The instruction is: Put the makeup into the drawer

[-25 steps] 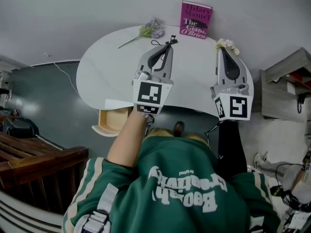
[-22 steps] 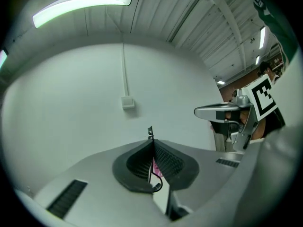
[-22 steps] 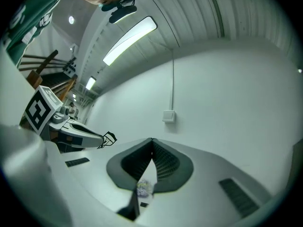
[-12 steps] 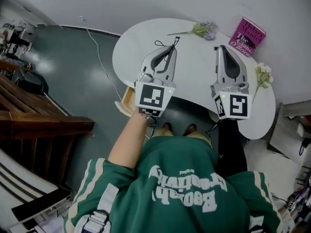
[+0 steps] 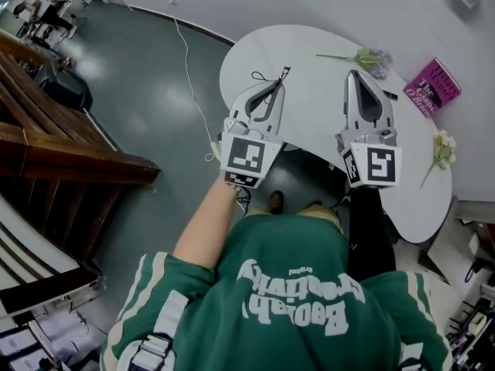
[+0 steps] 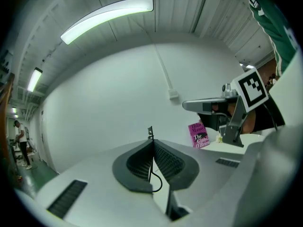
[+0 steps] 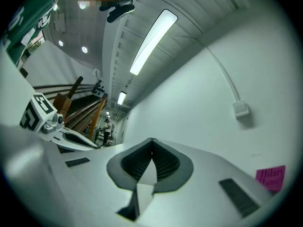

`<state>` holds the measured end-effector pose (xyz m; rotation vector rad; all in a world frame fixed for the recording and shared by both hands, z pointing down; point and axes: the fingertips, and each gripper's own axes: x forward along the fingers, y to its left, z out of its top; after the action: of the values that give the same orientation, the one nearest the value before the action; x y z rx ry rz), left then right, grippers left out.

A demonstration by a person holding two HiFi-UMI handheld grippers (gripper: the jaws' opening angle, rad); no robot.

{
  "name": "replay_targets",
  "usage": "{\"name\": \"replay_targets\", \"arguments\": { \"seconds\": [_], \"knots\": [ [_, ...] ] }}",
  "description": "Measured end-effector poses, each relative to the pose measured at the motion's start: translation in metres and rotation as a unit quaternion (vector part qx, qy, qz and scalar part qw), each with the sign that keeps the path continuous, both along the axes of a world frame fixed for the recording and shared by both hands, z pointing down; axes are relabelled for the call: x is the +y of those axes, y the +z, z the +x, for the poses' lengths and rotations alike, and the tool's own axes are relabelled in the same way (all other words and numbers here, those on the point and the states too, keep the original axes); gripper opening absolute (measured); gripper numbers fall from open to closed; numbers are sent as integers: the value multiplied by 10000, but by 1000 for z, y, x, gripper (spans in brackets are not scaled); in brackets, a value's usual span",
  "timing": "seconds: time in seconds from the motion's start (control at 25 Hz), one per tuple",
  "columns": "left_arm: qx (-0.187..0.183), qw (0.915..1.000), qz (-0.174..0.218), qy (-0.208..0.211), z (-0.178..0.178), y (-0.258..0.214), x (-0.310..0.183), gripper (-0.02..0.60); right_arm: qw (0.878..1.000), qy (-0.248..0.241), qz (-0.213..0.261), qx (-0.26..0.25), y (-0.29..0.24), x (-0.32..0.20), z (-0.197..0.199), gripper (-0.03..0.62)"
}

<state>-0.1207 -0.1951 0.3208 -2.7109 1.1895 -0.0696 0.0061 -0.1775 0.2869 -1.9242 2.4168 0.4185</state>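
Observation:
My left gripper [image 5: 278, 82] is held level over the white table [image 5: 309, 52] and is shut on a thin black makeup piece [image 5: 268, 75]. In the left gripper view, its small tip [image 6: 150, 131] sticks up past the closed jaws [image 6: 151, 145] and a wire loop hangs behind them. My right gripper [image 5: 353, 76] hovers beside it, jaws together with nothing between them, as the right gripper view [image 7: 151, 141] also shows. A short dark stick [image 5: 389, 94] lies on the table by the right gripper. No drawer is in view.
A purple flower sprig [image 5: 362, 56], a pink book [image 5: 435, 87] and white flowers [image 5: 441, 149] lie on the table's far side. Wooden stair railings [image 5: 54, 137] stand at the left. A cable [image 5: 193, 76] trails over the grey floor. A person [image 6: 21, 143] stands far off.
The whole view has swung left: the table, book and flowers slid to the right and the open wooden drawer dropped out of sight. Both grippers kept their pose and stayed shut.

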Motion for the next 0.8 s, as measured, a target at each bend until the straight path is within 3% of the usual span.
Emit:
{"name": "replay_targets", "arguments": {
  "seconds": [0.16,0.32,0.6,0.8],
  "knots": [
    [-274,9969,-721,-150,-27,74,-6,20,9997,-179,-143,63,12,-6,-26,9],
    [-623,9851,-1574,-287,-50,160,-4,20,9994,-246,-206,136,16,-10,-38,9],
    [-1198,9541,-2726,-334,-66,276,11,20,9992,-231,-312,91,24,-14,-37,9],
    [-1198,9239,-3591,-554,-80,328,18,20,9992,-187,-329,111,26,-16,-34,8]
  ]
}}
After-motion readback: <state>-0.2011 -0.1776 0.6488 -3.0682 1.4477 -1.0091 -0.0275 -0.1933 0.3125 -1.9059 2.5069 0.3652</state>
